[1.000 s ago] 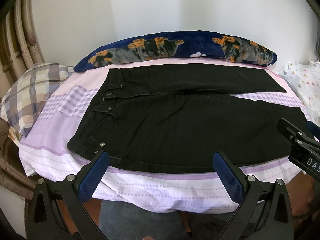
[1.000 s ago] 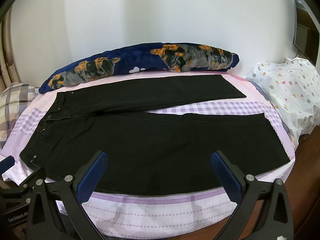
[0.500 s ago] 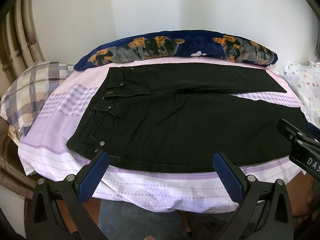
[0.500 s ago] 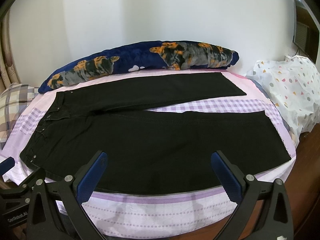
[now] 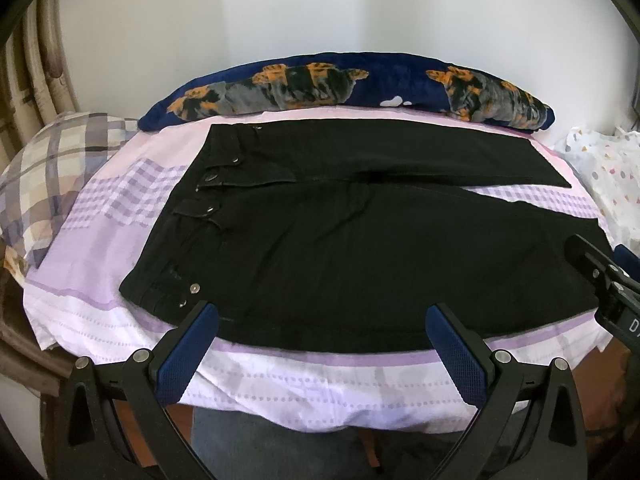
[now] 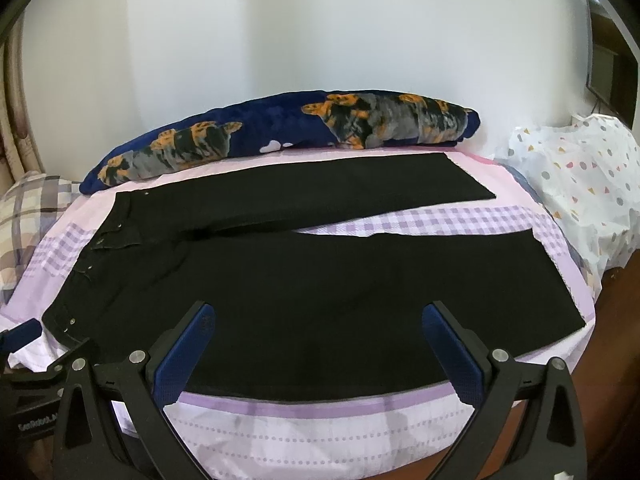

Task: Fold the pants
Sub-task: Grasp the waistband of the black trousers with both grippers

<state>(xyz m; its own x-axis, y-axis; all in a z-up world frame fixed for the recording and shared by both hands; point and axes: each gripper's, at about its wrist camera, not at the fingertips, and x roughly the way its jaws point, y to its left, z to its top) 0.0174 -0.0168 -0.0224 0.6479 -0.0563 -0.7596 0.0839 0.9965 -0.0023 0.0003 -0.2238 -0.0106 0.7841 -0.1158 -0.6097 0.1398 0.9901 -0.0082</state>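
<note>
Both grippers: black triangular-cutout frames, silver screws, blue textured pads; white lettering on side bodies. Person's grey-blue trousers.

This is a bedroom in a home. A bed with a soft pink and purple sheet fills the middle, pushed up against a plain white wall. At the back of the bed lies a long blue pillow with orange and grey animal pictures, a checked pillow sits at its left end, and a spotty white cloth is bunched at its right end.
</note>
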